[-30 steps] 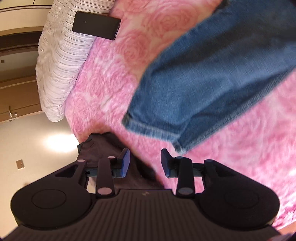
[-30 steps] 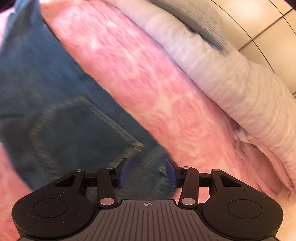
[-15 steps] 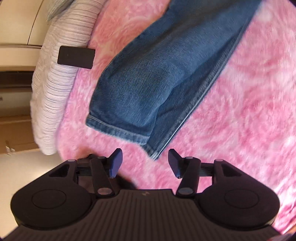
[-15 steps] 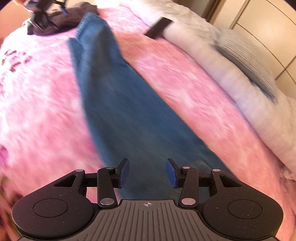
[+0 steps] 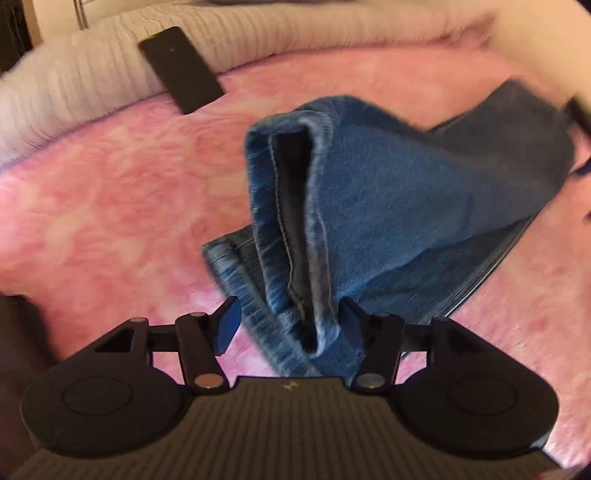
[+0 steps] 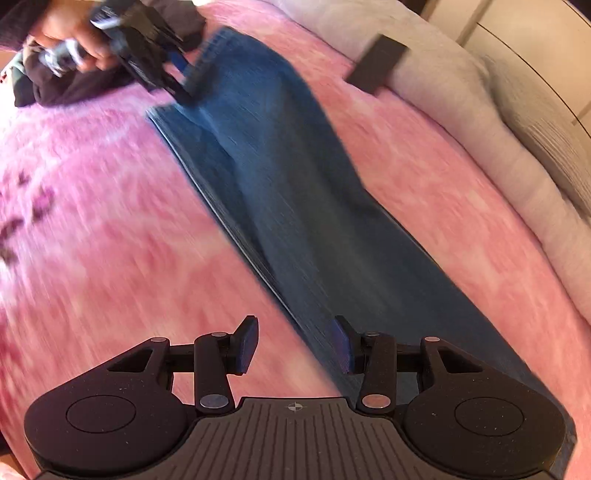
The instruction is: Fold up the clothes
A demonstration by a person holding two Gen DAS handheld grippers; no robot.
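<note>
**Pink Bedspread, Jeans Laid Across It**

Pink plush blanket [image 5: 110, 192] spread over the bed, bordered on its far side by a pale ribbed cover [image 5: 92, 70]. Blurred throughout, both views.

Seen from the left wrist, left to right: dark flat slab, perhaps a phone [image 5: 181, 68], lying where ribbed cover meets pink; then the hem of a jeans [image 5: 406, 192] leg, lifted and gaping, its dark inside showing; farther right, the rest of the denim running off toward the frame edge. Left gripper [image 5: 290, 325] spread, with the hem cuff standing between its fingers: near the right pad [image 5: 349, 325], well clear of the left one. No squeeze on the cloth visible.

Seen from the right wrist, left to right: dark flecks on the pink at the far left; a dark garment [image 6: 74, 88] bunched at the upper left, with a person's hand [image 6: 70, 33] gripping the left tool just above the jeans hem; the long denim leg running diagonally from upper left down to lower right, flat on the blanket; the same dark slab at the upper right, against the pale cover. Right gripper [image 6: 295, 345] parted, hovering at the near edge of the leg, right pad [image 6: 341, 347] over denim, left over pink. Pinching nothing.
</note>
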